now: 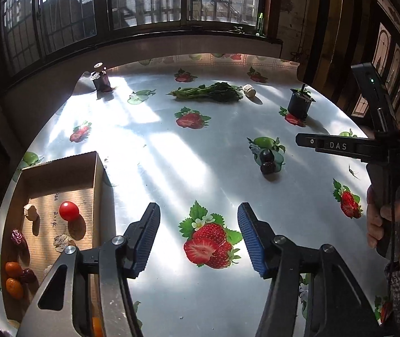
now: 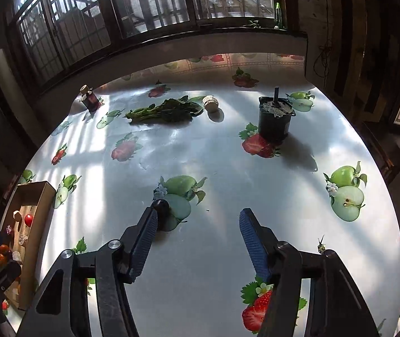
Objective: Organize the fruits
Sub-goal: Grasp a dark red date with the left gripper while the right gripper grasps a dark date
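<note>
My left gripper (image 1: 198,234) hangs over the near part of the round table (image 1: 228,146), tilted down, and its blue pads stand apart with nothing between them — only a printed strawberry of the tablecloth shows in the gap. My right gripper (image 2: 197,234) is the same: partly open, holding nothing, over bare cloth.

The cardboard box (image 1: 99,185) sits at the left edge of the table. Inside it I see a red cherry tomato (image 1: 69,211), some dark red dates (image 1: 18,237), small orange fruits (image 1: 13,270) and a few pale lumps that I cannot name.

One dark fruit (image 1: 267,161) lies outside the box, near the middle of the table on a printed green apple. In the right wrist view it (image 2: 160,206) is just beyond the tip of my left-side finger, not between the pads; if it touches the finger I cannot tell.

Toward the far edge lie leafy greens (image 2: 166,111), with a small jar (image 2: 89,99) toward the far left, and a black pot (image 2: 274,120) stands toward the far right.
</note>
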A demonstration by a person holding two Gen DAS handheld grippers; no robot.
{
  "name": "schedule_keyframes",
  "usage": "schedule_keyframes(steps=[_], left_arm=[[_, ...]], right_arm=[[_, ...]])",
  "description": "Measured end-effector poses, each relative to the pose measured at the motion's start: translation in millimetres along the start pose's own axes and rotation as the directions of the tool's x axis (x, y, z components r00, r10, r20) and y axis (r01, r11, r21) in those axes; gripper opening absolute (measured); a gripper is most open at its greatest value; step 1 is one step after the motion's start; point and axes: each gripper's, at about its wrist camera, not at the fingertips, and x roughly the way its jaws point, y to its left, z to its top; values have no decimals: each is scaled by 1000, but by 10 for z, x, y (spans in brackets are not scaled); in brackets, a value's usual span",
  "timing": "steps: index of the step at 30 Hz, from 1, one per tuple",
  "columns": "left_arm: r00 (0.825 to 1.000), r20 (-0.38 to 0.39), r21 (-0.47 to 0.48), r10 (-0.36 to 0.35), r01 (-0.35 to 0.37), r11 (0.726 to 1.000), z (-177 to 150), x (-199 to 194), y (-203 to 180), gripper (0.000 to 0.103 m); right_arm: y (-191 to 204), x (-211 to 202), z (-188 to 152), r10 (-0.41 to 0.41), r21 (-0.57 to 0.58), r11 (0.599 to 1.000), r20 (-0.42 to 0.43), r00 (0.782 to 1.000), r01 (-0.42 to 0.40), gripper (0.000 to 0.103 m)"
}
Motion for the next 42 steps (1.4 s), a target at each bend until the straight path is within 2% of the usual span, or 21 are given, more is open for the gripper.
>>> schedule_keyframes(steps=[6, 8, 10, 12, 13, 19, 26, 30, 33, 34, 35, 36, 37, 39, 41, 42], left_arm=[[999, -46, -27, -21, 20, 999, -38, 261, 29, 53], [998, -54, -31, -44, 43, 999, -12, 323, 22, 53], [996, -62, -35, -62, 60, 998, 16, 377, 0, 53], [995, -65, -35, -78, 76, 997, 37, 425, -50, 53], [994, -65, -32, -86, 84, 996, 53, 450, -82, 53], [988, -93, 11, -124, 125, 992, 196, 756, -379, 53], [983, -86, 40, -164, 168, 985, 404, 1202, -684, 53], [979, -60, 55, -195, 199, 979, 496, 1322, -794, 53], [974, -76, 52, -212, 217, 975, 522, 1448, -855, 53], [973, -84, 47, -216, 220, 974, 517, 1483, -866, 52], [977, -68, 50, -202, 206, 977, 504, 1489, -883, 46], [979, -70, 66, -192, 197, 978, 492, 1495, -906, 36], [981, -76, 87, -180, 186, 979, 479, 1493, -928, 18], [981, -90, 96, -170, 178, 979, 458, 1464, -916, 18], [985, -94, 93, -142, 151, 984, 422, 1417, -856, 18], [987, -90, 87, -132, 140, 986, 397, 1389, -807, 18]], right_arm=[[210, 704, 125, 67, 33, 997, -94, 993, -64, 52], [269, 849, 114, 53, 35, 998, -129, 990, -48, 52], [343, 863, 94, 16, 5, 1000, -119, 993, -15, 52], [371, 855, 80, -8, -21, 1000, -127, 992, 5, 33], [361, 823, 70, -1, -21, 1000, -125, 992, -2, 27], [-2, 435, -49, -67, 49, 996, -76, 995, 71, 27], [-533, 288, -274, 69, 220, 973, -12, 998, -65, 27], [-640, 334, -252, 191, 296, 936, 19, 981, -188, 27], [-647, 307, -245, 213, 303, 928, 48, 976, -217, 27], [-650, 308, -245, 219, 306, 925, 52, 974, -225, 27], [-653, 310, -247, 226, 309, 922, 58, 972, -233, 27], [-656, 310, -249, 233, 312, 919, 64, 970, -241, 27], [-651, 316, -250, 239, 311, 918, 67, 969, -248, 28], [-616, 342, -250, 249, 296, 920, 66, 966, -257, 34], [-549, 398, -253, 251, 281, 925, 54, 966, -256, 52], [-505, 433, -252, 255, 267, 929, 42, 966, -257, 54]])
